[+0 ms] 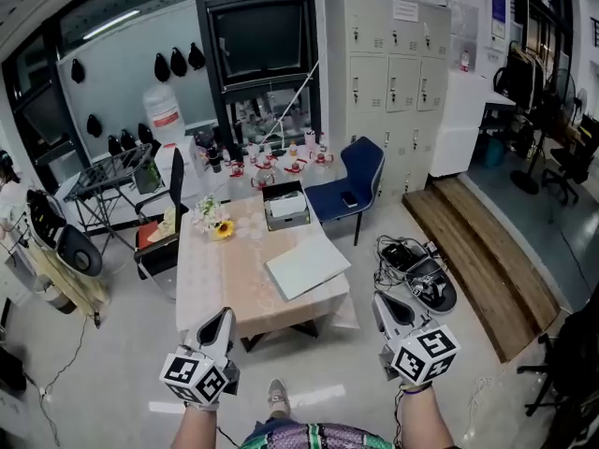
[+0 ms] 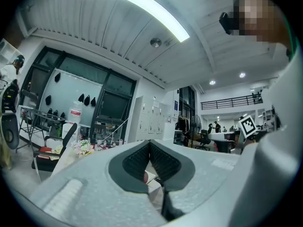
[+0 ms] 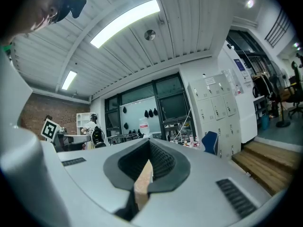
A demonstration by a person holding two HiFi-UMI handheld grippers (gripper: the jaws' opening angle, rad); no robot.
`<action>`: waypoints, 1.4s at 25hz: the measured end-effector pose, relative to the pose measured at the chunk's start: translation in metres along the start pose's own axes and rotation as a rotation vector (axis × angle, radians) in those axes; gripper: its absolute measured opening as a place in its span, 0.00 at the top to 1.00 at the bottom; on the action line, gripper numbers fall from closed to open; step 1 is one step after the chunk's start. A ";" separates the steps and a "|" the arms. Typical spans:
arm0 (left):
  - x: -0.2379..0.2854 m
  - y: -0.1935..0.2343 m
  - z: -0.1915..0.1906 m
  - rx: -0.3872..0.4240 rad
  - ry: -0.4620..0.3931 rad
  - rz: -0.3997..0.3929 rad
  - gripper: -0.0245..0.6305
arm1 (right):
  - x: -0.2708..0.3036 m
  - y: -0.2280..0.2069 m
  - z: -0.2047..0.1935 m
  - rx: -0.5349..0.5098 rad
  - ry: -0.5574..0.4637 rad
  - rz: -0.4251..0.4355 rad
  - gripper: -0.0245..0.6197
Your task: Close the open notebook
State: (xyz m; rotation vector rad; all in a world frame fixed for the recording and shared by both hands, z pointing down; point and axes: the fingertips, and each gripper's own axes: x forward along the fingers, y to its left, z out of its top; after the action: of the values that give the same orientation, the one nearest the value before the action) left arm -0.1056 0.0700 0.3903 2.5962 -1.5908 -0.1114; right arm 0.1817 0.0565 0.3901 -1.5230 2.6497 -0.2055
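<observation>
- Head view, bottom edge: the left gripper at lower left and the right gripper at lower right sit well apart from each other. Both are short of the table and above the floor.
- Left gripper view shows its jaws clenched, pads meeting at the tips with nothing gripped. Right gripper view shows the same, with only a tan sliver of background in the gap below the tips.
- Centre frame: the table has a pale cloth over it. The notebook lies flat by the table's near right corner, skewed to the edges. It looks closed, though it is too small to be sure.
- Farther up the table: a white box and a bunch of flowers.
- Beyond: a blue chair and grey lockers, upper right.
</observation>
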 end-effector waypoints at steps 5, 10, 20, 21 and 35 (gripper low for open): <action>0.023 0.034 0.003 0.034 0.003 0.020 0.94 | 0.044 0.004 0.005 -0.032 0.018 0.002 0.96; 0.055 0.069 0.011 0.025 -0.014 0.017 0.94 | 0.091 -0.004 0.019 -0.071 0.005 -0.027 0.96; 0.135 0.142 0.014 -0.015 -0.012 -0.061 0.94 | 0.202 -0.021 -0.004 -0.136 0.128 -0.110 0.96; 0.143 0.147 0.017 -0.018 -0.011 -0.073 0.94 | 0.211 -0.022 -0.005 -0.138 0.141 -0.120 0.96; 0.218 0.224 0.022 -0.022 0.008 -0.206 0.94 | 0.302 -0.022 -0.017 -0.114 0.172 -0.236 0.96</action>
State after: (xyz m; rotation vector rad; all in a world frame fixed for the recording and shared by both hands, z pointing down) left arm -0.2071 -0.2266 0.3924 2.7325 -1.3071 -0.1329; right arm 0.0467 -0.2143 0.4099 -1.9382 2.6430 -0.2112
